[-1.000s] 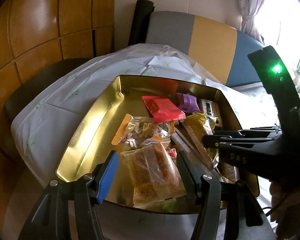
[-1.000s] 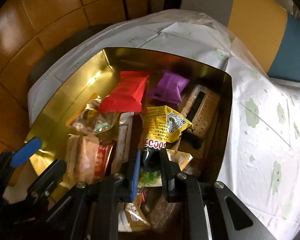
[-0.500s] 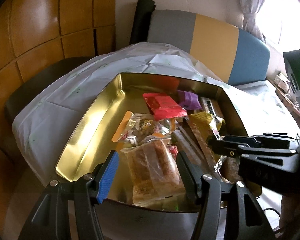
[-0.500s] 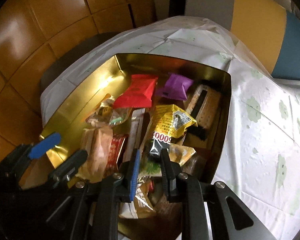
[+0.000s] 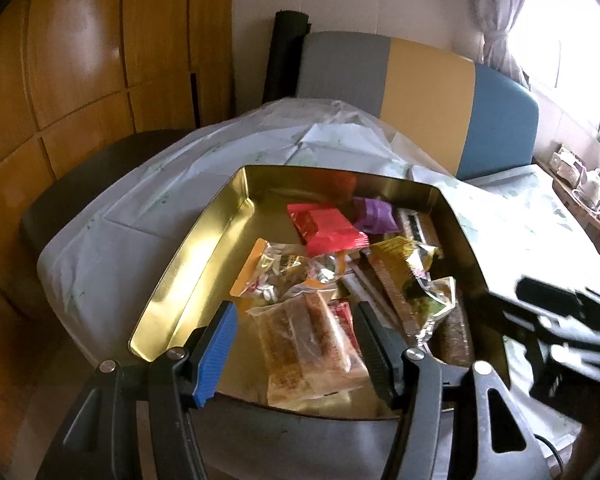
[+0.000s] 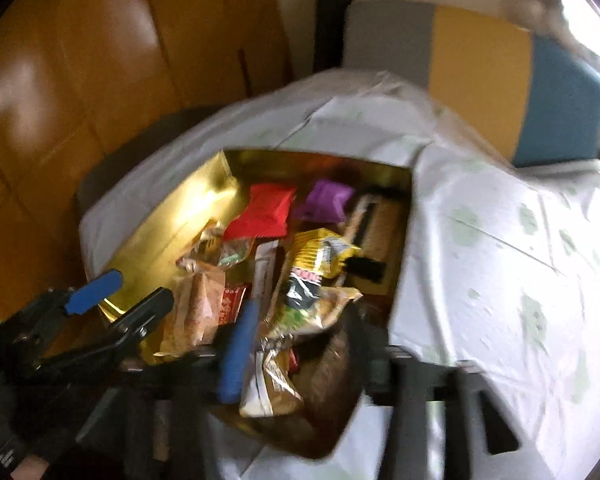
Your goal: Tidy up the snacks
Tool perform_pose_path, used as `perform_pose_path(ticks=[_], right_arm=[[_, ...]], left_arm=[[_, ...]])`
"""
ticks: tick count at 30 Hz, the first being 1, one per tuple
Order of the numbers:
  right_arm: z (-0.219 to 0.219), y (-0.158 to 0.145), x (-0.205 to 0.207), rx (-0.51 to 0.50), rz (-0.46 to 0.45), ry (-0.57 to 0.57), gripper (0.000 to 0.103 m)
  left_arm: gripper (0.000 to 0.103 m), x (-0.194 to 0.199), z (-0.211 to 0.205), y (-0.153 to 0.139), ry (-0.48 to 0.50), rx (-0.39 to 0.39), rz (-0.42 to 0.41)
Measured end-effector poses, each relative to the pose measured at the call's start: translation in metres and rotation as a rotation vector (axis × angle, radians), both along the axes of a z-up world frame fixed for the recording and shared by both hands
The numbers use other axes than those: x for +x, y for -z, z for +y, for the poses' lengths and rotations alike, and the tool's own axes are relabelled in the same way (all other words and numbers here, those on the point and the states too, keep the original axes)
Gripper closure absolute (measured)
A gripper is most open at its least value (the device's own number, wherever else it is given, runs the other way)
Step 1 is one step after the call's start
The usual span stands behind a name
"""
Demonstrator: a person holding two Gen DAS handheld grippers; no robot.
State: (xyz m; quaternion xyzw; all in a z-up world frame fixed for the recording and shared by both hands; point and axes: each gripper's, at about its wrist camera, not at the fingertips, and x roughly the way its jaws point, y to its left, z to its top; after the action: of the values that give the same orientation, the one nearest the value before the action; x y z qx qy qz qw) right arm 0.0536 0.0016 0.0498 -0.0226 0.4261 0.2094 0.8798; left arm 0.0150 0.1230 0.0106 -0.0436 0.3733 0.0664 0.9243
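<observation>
The whole right wrist view is smeared by motion, so the print on the yellow packet (image 6: 318, 254) cannot be read. In the left wrist view the right gripper (image 5: 568, 320) is blurred and cut off by the picture's right edge. The clear biscuit packet (image 5: 304, 344) covers most of a small red packet (image 5: 342, 314), and the tin (image 5: 188, 268) has its near wall hidden behind the left gripper's fingers (image 5: 216, 354).

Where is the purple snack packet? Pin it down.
The purple snack packet lies at the gold tin's far end, right of the red packet.
</observation>
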Motion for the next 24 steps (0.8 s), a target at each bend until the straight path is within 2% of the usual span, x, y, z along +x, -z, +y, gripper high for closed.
perform_pose_path(ticks=[5,10,12,14,16,24], right_arm=[[-0.023,-0.003,-0.035,-0.029,-0.045,0.115,0.046],[-0.047,-0.002,-0.051,-0.022,-0.060,0.216,0.040],[-0.054,-0.003,-0.056,-0.013,-0.062,0.243,0.031],[-0.055,-0.001,-0.058,-0.008,-0.054,0.252,0.029],[-0.056,0.001,-0.062,-0.017,-0.057,0.250,0.029],[-0.055,0.004,-0.066,-0.014,-0.069,0.256,0.029]], left_arm=[[0.042,-0.012,-0.014,-0.006,0.027,0.016,-0.020],[0.040,-0.020,-0.025,-0.010,0.046,0.017,-0.022],[0.040,-0.023,-0.028,-0.012,0.043,0.028,-0.029],[0.037,-0.024,-0.030,-0.013,0.046,0.037,-0.036],[0.030,-0.024,-0.030,-0.012,0.041,0.029,-0.024],[0.030,-0.026,-0.023,-0.012,-0.032,0.073,-0.025]])
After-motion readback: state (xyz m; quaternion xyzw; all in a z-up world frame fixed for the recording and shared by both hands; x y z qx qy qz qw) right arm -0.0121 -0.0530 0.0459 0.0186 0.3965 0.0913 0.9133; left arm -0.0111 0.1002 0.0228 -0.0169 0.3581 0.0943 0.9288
